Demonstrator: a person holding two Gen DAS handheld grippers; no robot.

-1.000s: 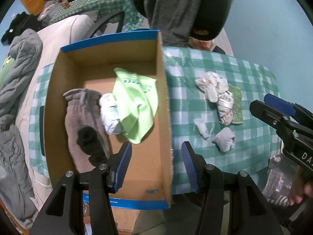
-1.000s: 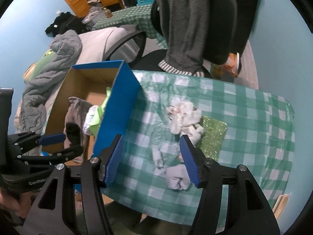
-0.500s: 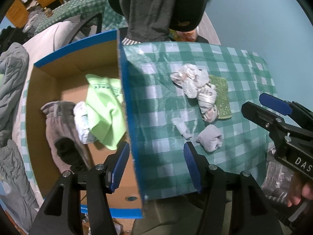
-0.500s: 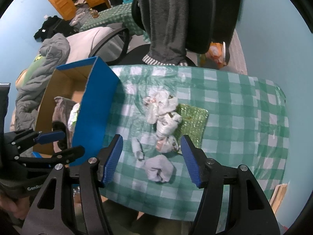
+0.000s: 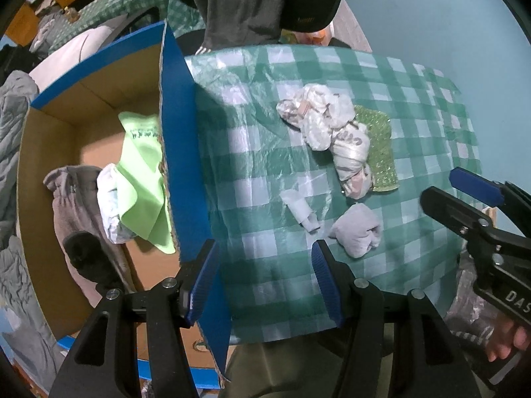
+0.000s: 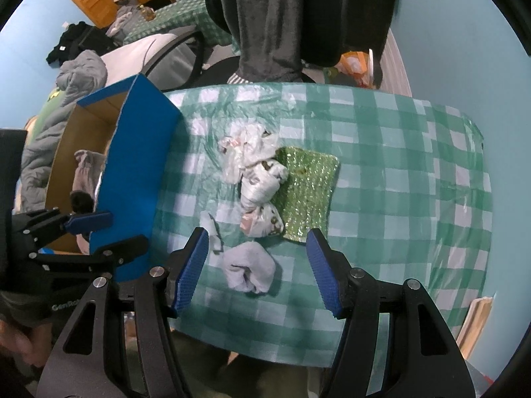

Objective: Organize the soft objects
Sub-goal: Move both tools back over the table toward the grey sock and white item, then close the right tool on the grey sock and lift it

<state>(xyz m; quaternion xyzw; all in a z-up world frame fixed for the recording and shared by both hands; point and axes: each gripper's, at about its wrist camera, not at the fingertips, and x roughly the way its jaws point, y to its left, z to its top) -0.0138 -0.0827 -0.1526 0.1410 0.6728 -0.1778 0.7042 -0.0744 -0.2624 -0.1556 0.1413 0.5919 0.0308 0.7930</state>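
Observation:
A blue cardboard box (image 5: 179, 152) stands at the table's left and holds a light green cloth (image 5: 141, 179), grey garments (image 5: 73, 199) and a white bundle. On the checked tablecloth lie crumpled plastic bags (image 5: 328, 132), a green glittery sponge cloth (image 5: 381, 146), a small white scrap (image 5: 298, 205) and a grey balled sock (image 5: 358, 230). My left gripper (image 5: 265, 282) is open and empty, above the table's front edge beside the box wall. My right gripper (image 6: 257, 272) is open and empty, with the grey sock (image 6: 249, 270) between its fingers, seen from above.
A chair draped with a dark grey garment (image 6: 272, 16) stands behind the table (image 6: 415, 172). More clothes lie on a seat to the left (image 6: 66, 99). A blue wall is close on the right.
Both grippers have moved right and closer to the table. The box now sits further left in both views, and the sock lies between the right gripper's fingers.

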